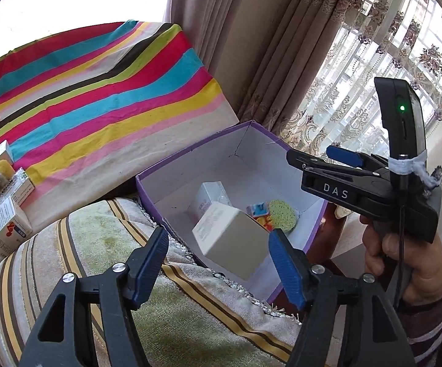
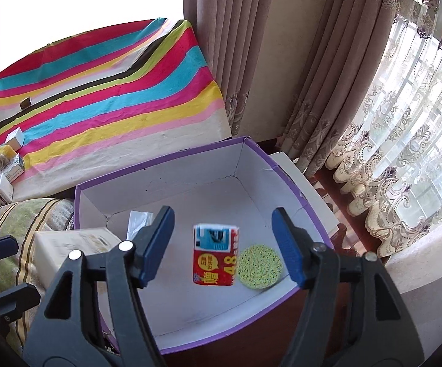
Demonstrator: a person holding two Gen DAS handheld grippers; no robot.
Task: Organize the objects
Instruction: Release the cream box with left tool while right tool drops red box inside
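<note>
A purple box [image 1: 190,153] with a white inside stands open below both grippers. My left gripper [image 1: 218,238] is open. A blurred white carton [image 1: 233,238] lies between its fingers over the box's near corner, touching neither pad. Another white carton [image 1: 208,198], a red and blue packet [image 1: 259,211] and a round yellow-green sponge [image 1: 283,214] are inside. My right gripper [image 2: 223,217] is open too; the red and blue packet [image 2: 216,255] shows blurred between its fingers, free of both pads, beside the sponge [image 2: 260,266]. A hand holds the right gripper [image 1: 318,160] over the box's right side.
A striped cloth [image 1: 98,91] covers the surface behind, with several small cartons [image 1: 5,229] at its left end. A green and brown striped cushion [image 1: 98,244] lies left of the box. Curtains [image 1: 282,61] and a window stand to the right.
</note>
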